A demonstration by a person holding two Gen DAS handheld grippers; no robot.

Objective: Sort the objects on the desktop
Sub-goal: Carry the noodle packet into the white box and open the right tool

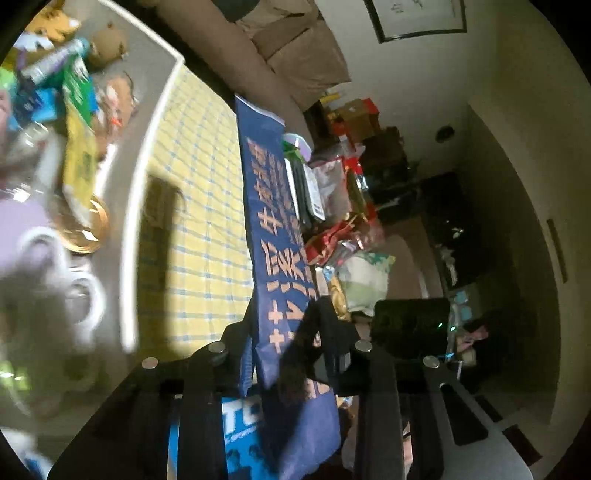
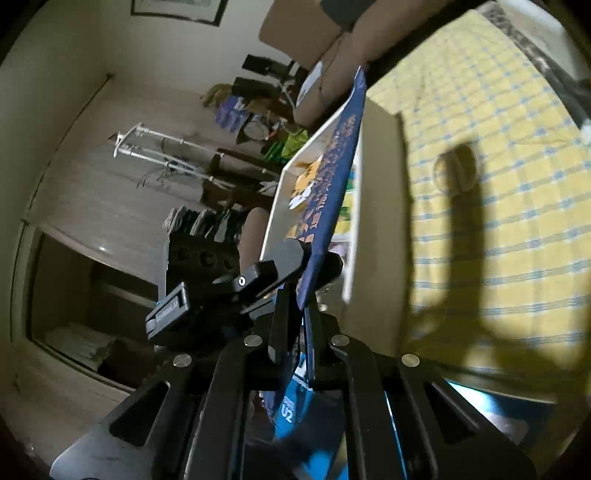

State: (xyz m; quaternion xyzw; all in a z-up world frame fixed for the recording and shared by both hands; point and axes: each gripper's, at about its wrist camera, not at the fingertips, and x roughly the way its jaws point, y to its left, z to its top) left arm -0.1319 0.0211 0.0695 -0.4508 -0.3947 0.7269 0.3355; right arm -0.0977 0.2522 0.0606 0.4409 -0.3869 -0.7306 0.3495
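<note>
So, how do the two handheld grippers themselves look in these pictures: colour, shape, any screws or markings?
Both are black. The left gripper has two flat angular fingers on broad slotted arms, with round silver fasteners across the frame. The right gripper has the same build: black slotted arms and four silver fasteners. In the right wrist view the left gripper appears from the side, with a small black block bearing pale lettering, too blurred to read. No sleeve is clearly visible.

Ahead of the left claw, pale walls [image 1: 424, 74] carry a dark-framed picture [image 1: 417, 18] high up, and a beige sofa [image 1: 295, 48] lies beyond a yellow checked cloth [image 1: 199, 206] lit brightly and crossed by a dark shadow. Left of the right claw stand a white rack [image 2: 147, 147] and a dim recess [image 2: 85, 306] low in the wall.
</note>
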